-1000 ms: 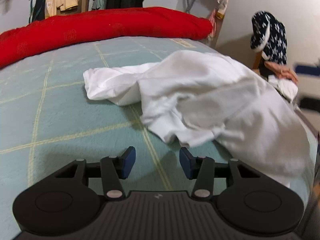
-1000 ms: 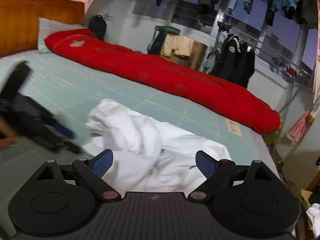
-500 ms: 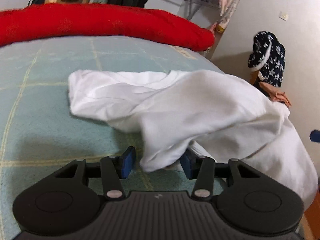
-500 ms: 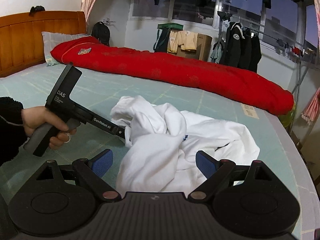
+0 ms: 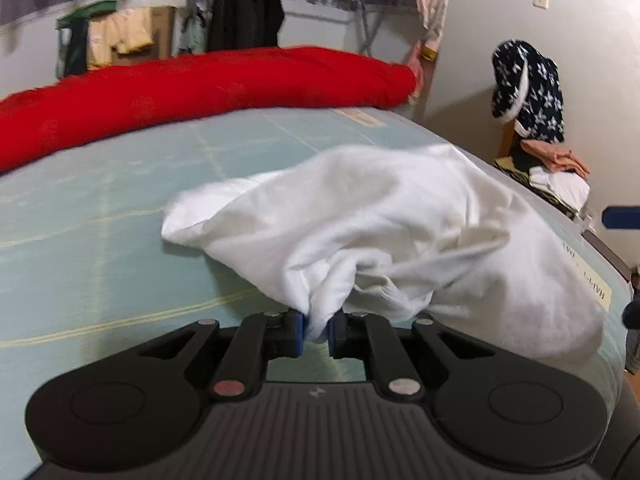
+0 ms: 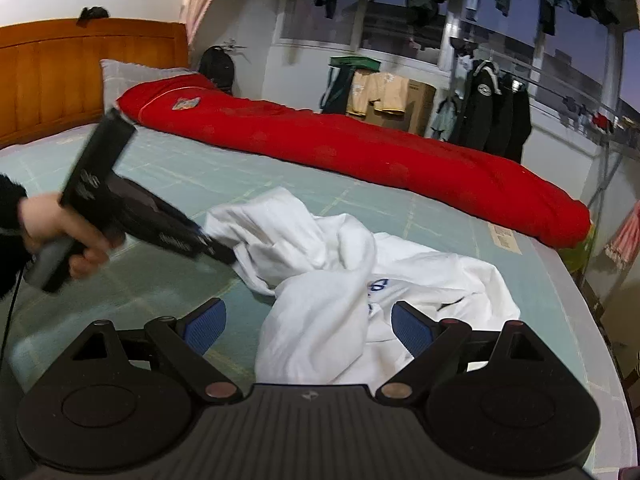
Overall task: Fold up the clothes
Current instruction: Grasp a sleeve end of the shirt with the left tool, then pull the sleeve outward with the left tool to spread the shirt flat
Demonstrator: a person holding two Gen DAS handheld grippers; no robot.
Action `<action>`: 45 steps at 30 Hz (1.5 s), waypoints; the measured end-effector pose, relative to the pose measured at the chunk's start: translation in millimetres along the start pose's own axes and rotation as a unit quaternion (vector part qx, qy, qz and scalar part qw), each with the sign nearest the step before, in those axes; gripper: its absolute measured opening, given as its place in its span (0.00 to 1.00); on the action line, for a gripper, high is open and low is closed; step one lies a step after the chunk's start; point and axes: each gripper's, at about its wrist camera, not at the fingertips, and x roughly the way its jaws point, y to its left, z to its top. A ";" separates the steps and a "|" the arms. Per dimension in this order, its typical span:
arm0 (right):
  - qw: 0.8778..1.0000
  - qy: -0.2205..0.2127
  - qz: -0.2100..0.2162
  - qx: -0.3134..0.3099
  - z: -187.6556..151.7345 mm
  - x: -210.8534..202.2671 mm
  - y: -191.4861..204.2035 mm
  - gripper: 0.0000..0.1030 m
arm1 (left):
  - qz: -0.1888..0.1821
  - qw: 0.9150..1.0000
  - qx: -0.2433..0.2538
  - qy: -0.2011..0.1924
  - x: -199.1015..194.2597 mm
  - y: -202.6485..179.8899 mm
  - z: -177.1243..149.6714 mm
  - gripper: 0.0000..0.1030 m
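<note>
Your left gripper (image 5: 316, 330) has just been closing, and now it pinches a bunched edge of the white top (image 5: 384, 232) so you can pull the cloth out and find its shape. The top lies in a crumpled heap on the green bed sheet (image 6: 240, 184), near the foot of the bed, with blue print peeking out of the folds. Your right gripper (image 6: 308, 322) is wide open over the near side of the heap and holds nothing, likely waiting to pick a second edge.

Bedrm: wood headboard (image 6: 80, 72), dusk window (image 6: 404, 24)
</note>
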 end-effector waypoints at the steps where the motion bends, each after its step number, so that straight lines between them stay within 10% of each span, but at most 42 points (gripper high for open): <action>1: 1.000 -0.001 0.002 -0.005 0.6 -1.7 3.1 0.90 | 0.012 1.000 -0.004 0.000 -8.4 6.7 -1.1 0.08; 15: 0.999 -0.021 0.005 -0.037 14.4 -27.2 40.6 0.91 | 0.157 0.984 -0.074 0.044 -74.7 89.3 -42.1 0.18; 21: 0.999 -0.017 0.007 -0.033 14.1 -28.5 42.9 0.92 | 0.104 0.995 -0.003 -0.004 -112.9 34.3 -52.7 0.53; 26: 0.999 -0.006 0.017 -0.027 10.9 -23.6 50.5 0.92 | 0.062 0.990 0.127 -0.013 -111.1 -24.4 -64.4 0.56; 31: 0.999 -0.006 0.022 -0.027 7.6 -26.1 55.4 0.92 | 0.090 0.975 0.195 0.055 -67.7 -36.4 -73.8 0.38; 35: 0.999 -0.008 0.018 -0.029 7.0 -31.0 54.7 0.92 | 0.085 0.976 0.182 0.080 -58.4 -21.4 -78.5 0.02; 45: 1.000 0.003 0.009 -0.008 4.6 -17.5 49.3 0.92 | 0.150 0.987 0.052 -0.016 -118.7 58.2 -26.0 0.02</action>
